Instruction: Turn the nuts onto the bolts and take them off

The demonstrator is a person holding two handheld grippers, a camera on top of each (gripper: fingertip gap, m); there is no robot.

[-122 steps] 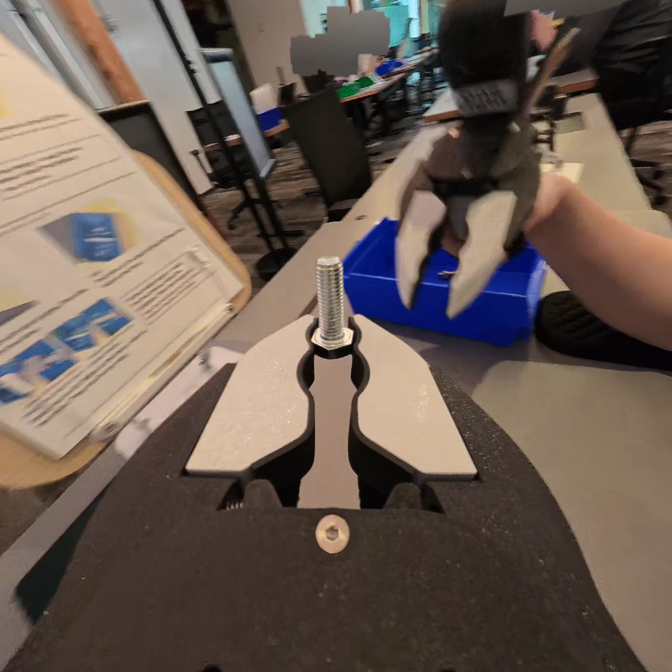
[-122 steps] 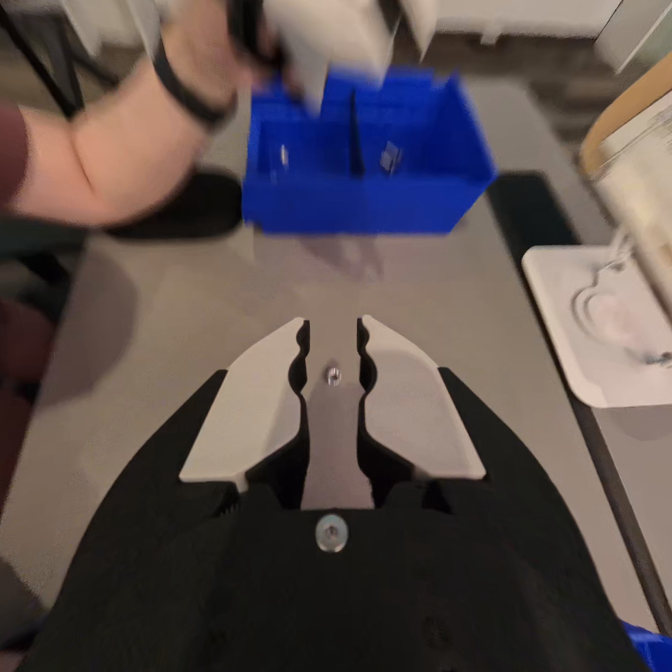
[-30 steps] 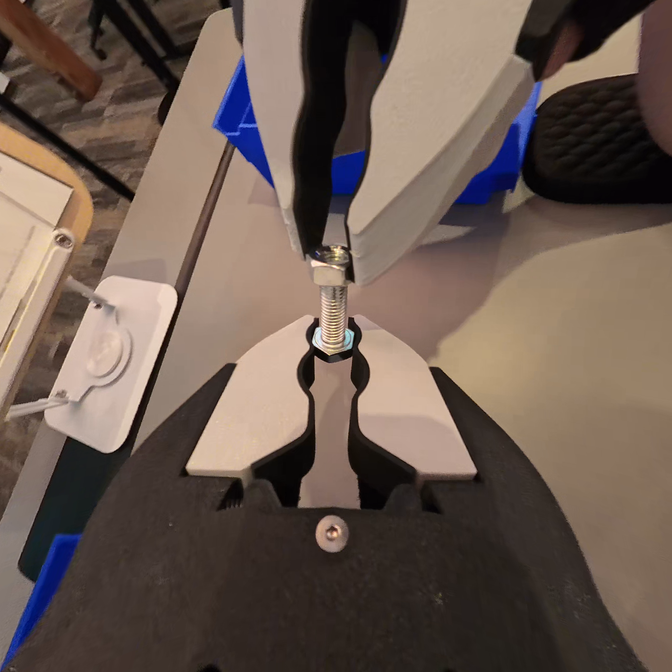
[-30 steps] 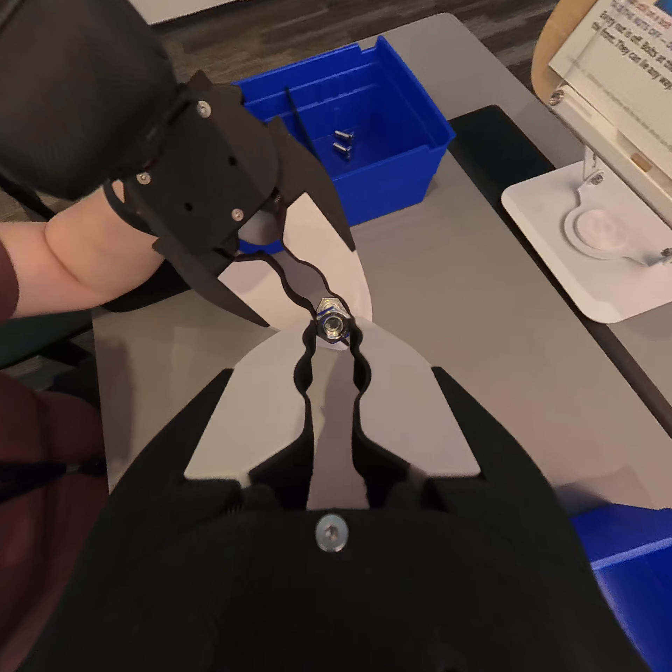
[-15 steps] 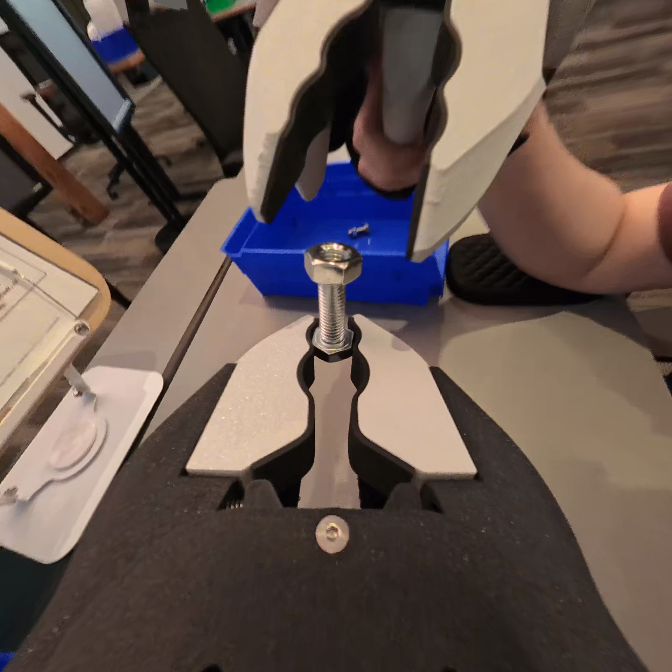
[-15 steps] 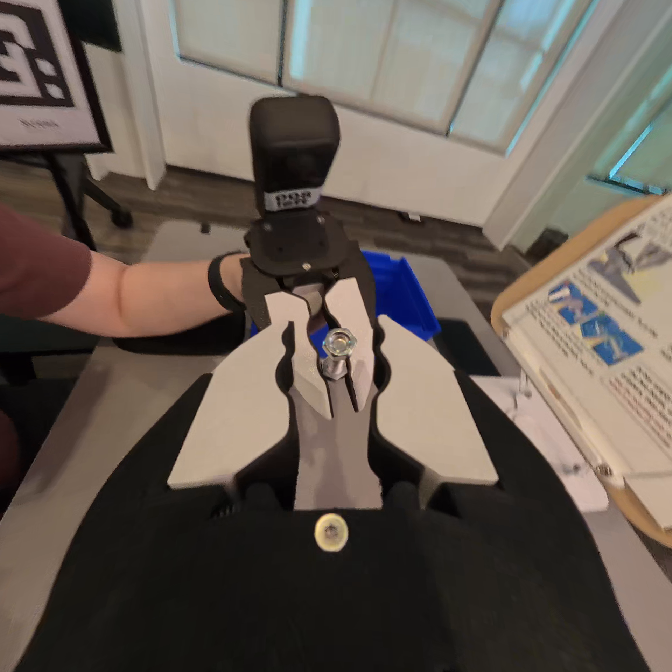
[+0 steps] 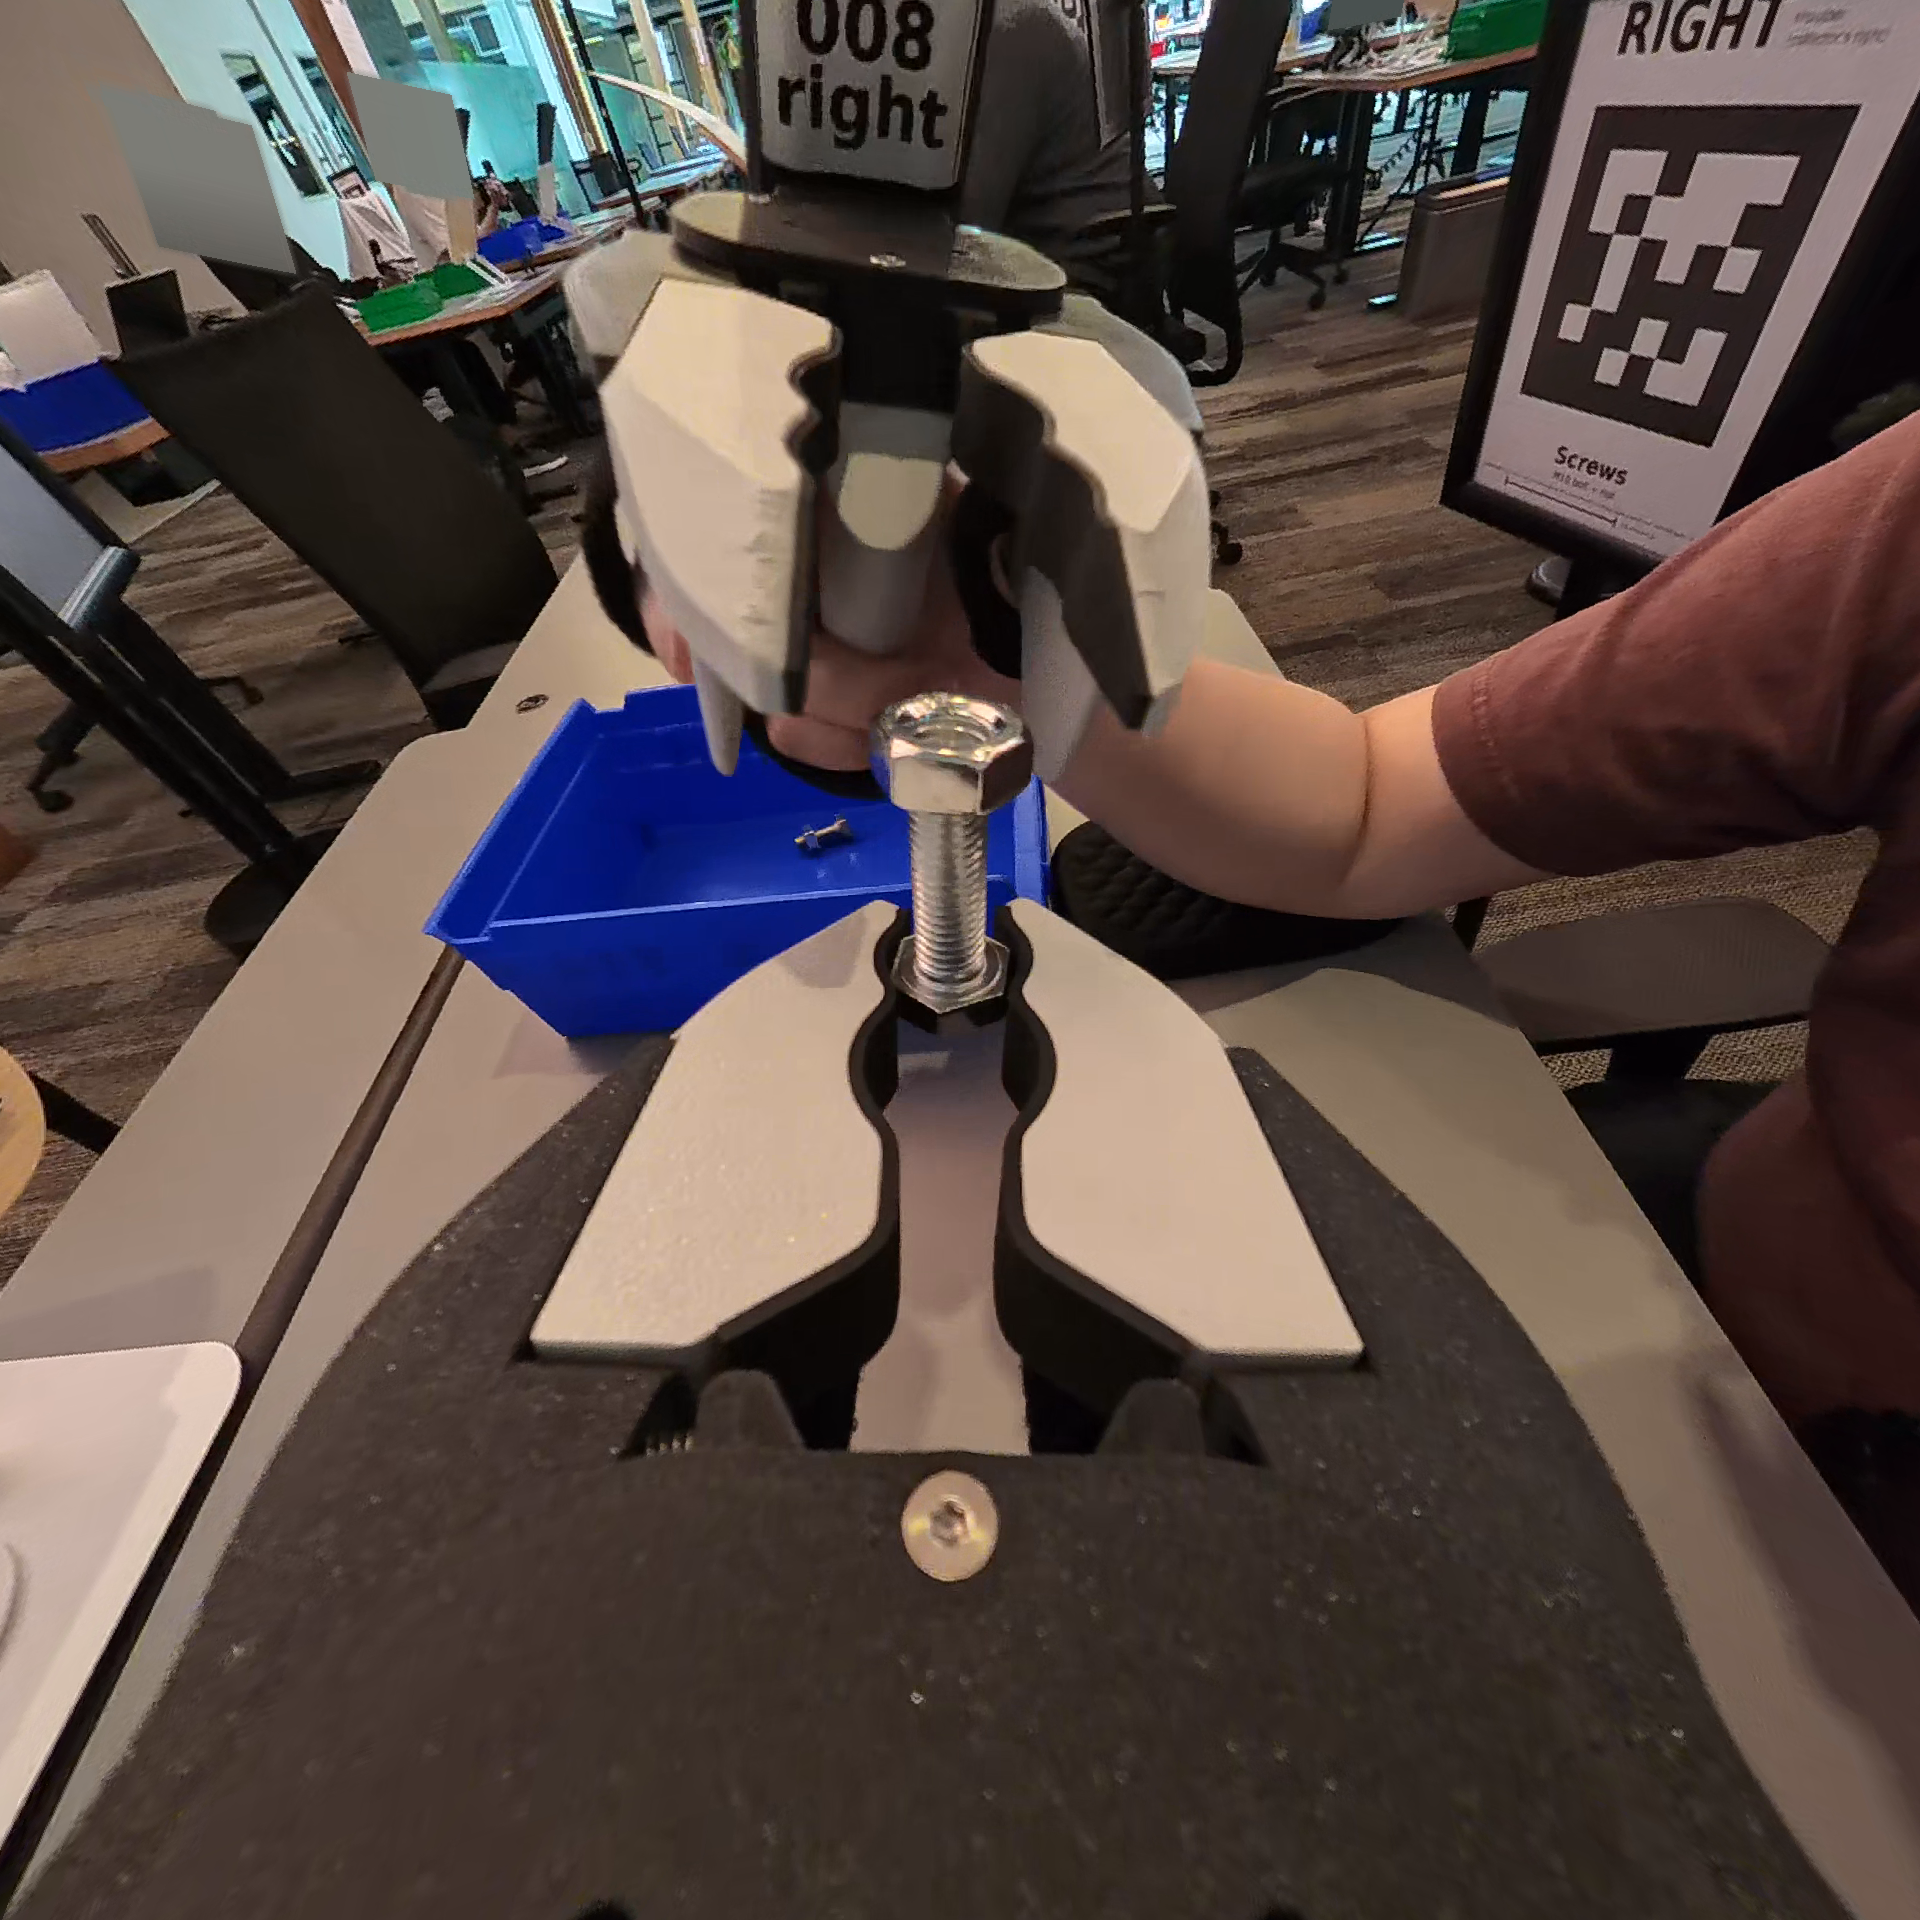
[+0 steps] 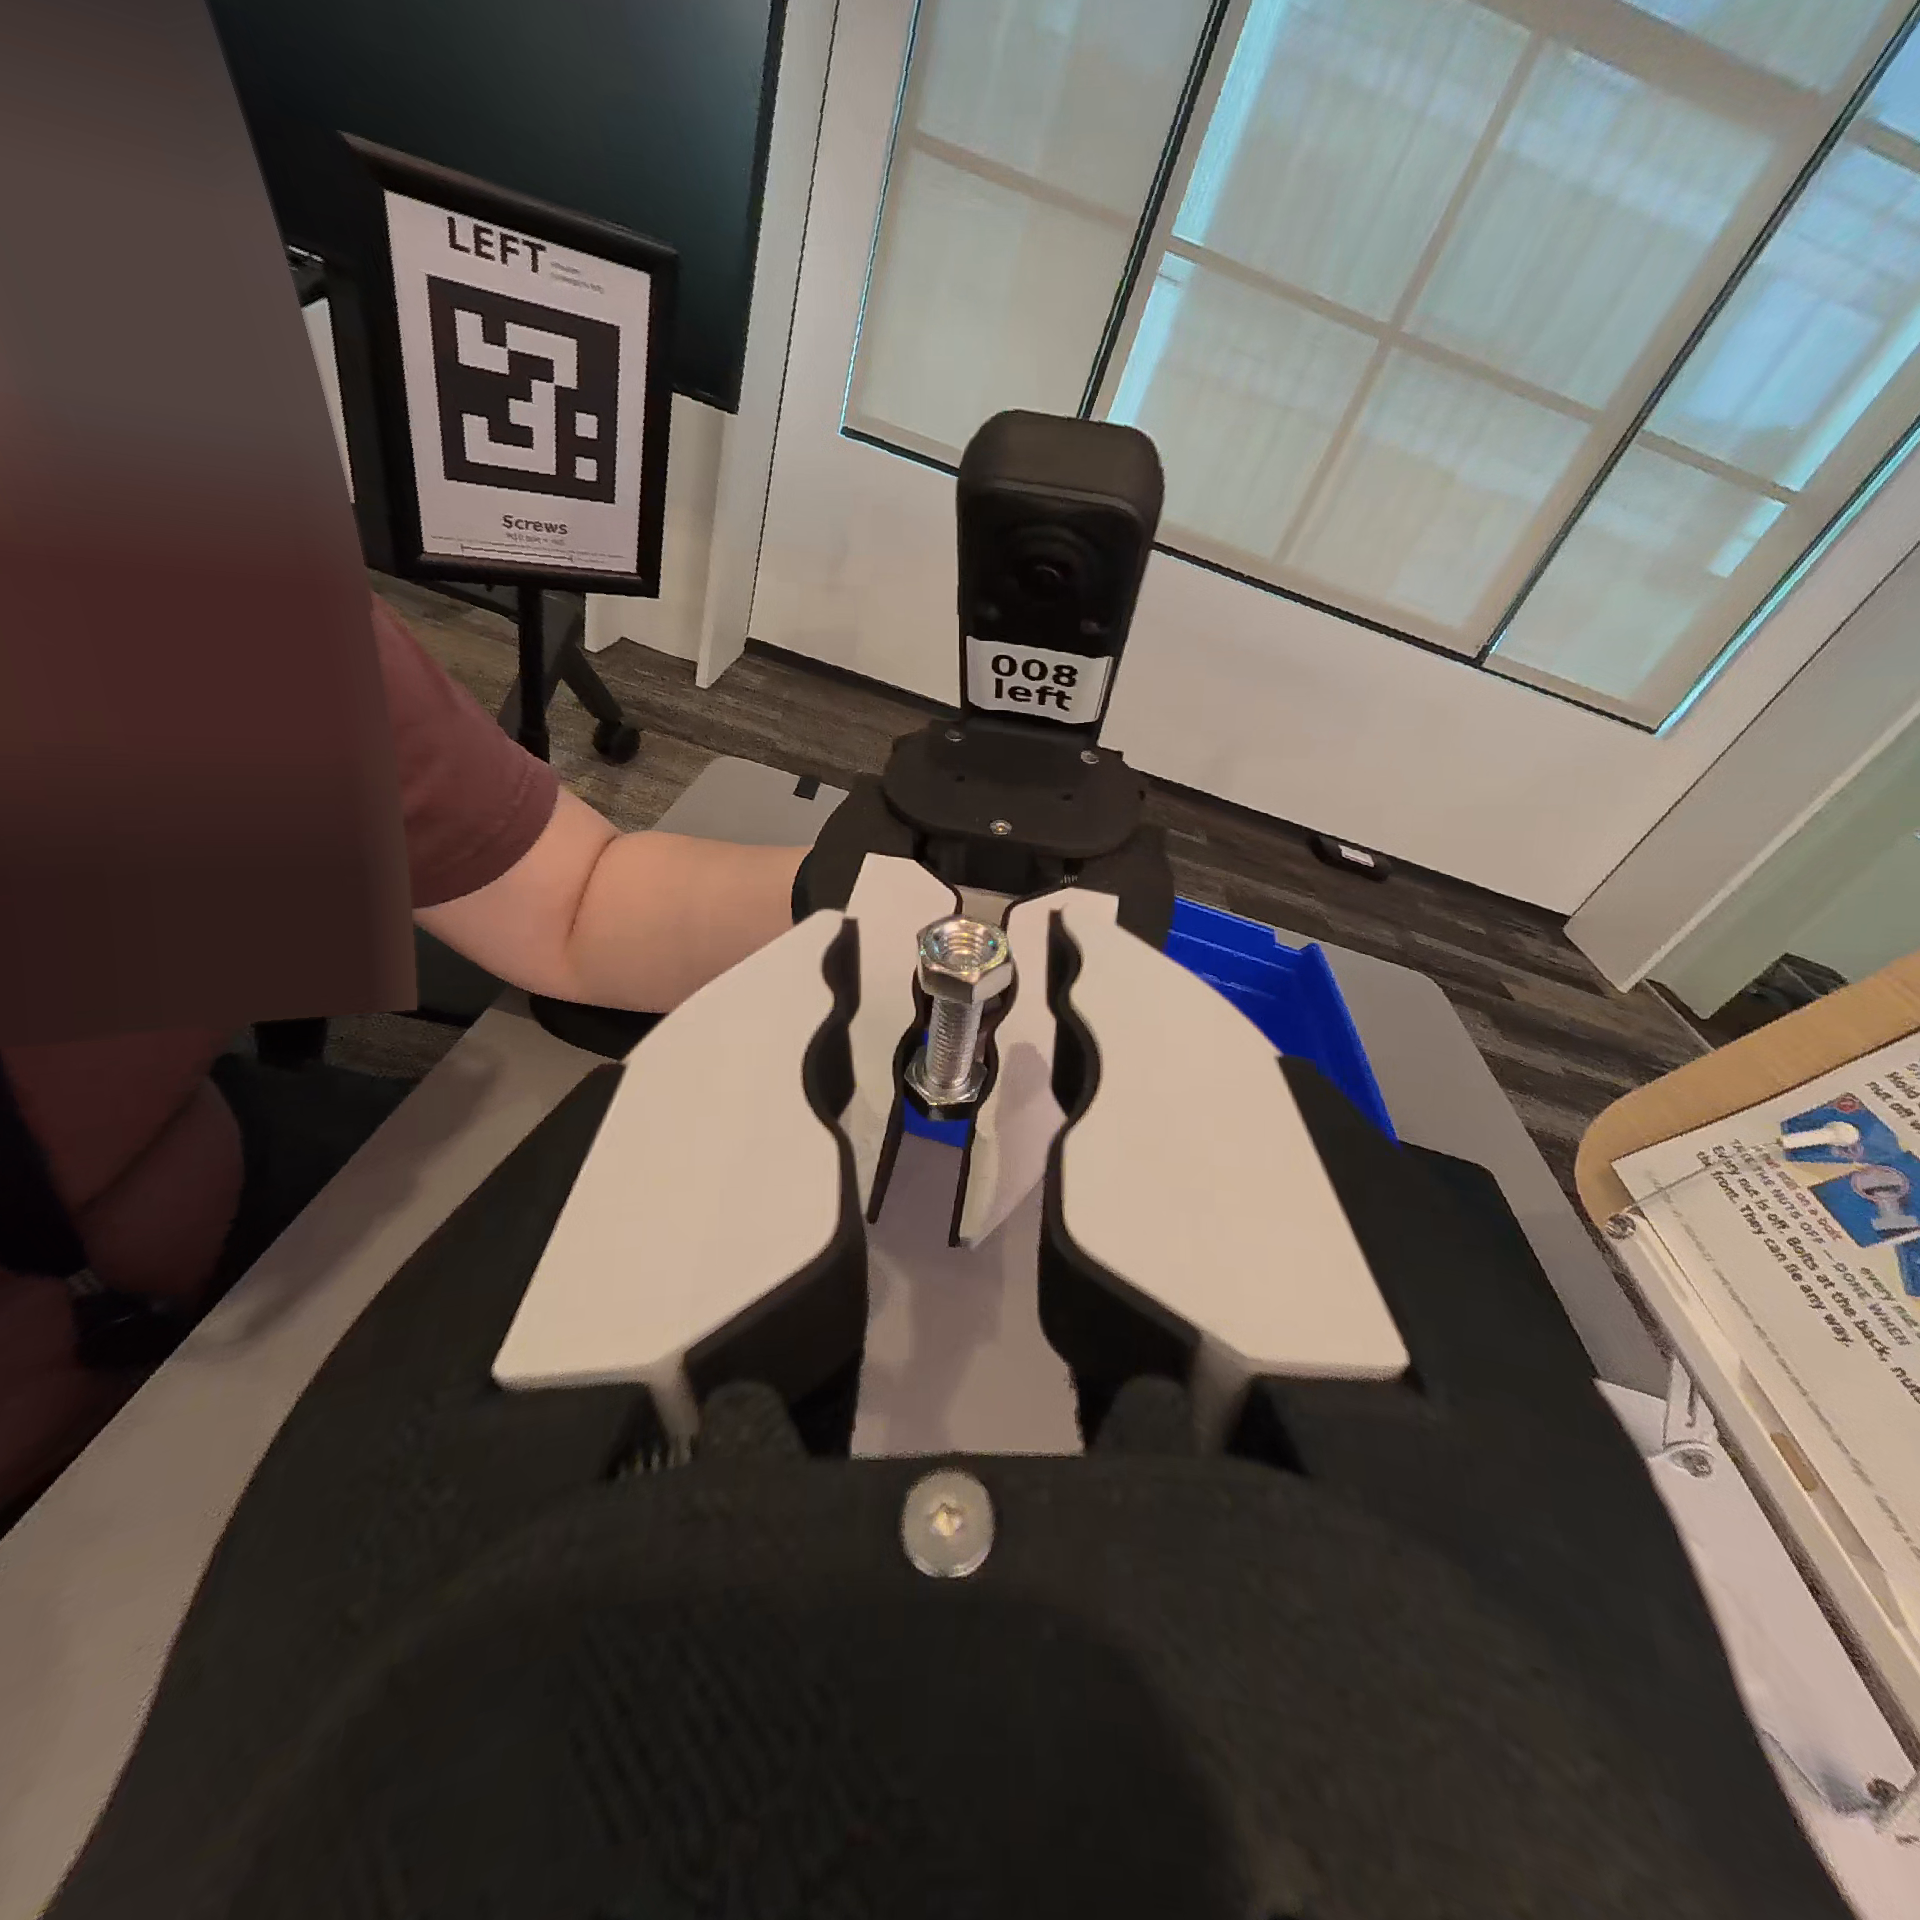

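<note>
L gripper [image 7: 951, 935] is clamped on the head end of a bolt [image 7: 945, 894], shank upright, w/ a nut [image 7: 951, 767] sitting at the top of the thread. R gripper [image 7: 894, 717] hangs just above the nut, jaws spread wide, not touching it. Behind the bolt is a blue bin [image 7: 582, 935] on the grey table [image 7: 312, 1091] w/ one small bolt [image 7: 823, 834] lying inside. Person's forearm [image 7: 1247, 810] is right of the bolt.

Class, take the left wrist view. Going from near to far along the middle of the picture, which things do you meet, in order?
Left tongs shut on the bolt → nut on the bolt's top → blue bin → right tongs, open → sign with a black-and-white marker.
</note>
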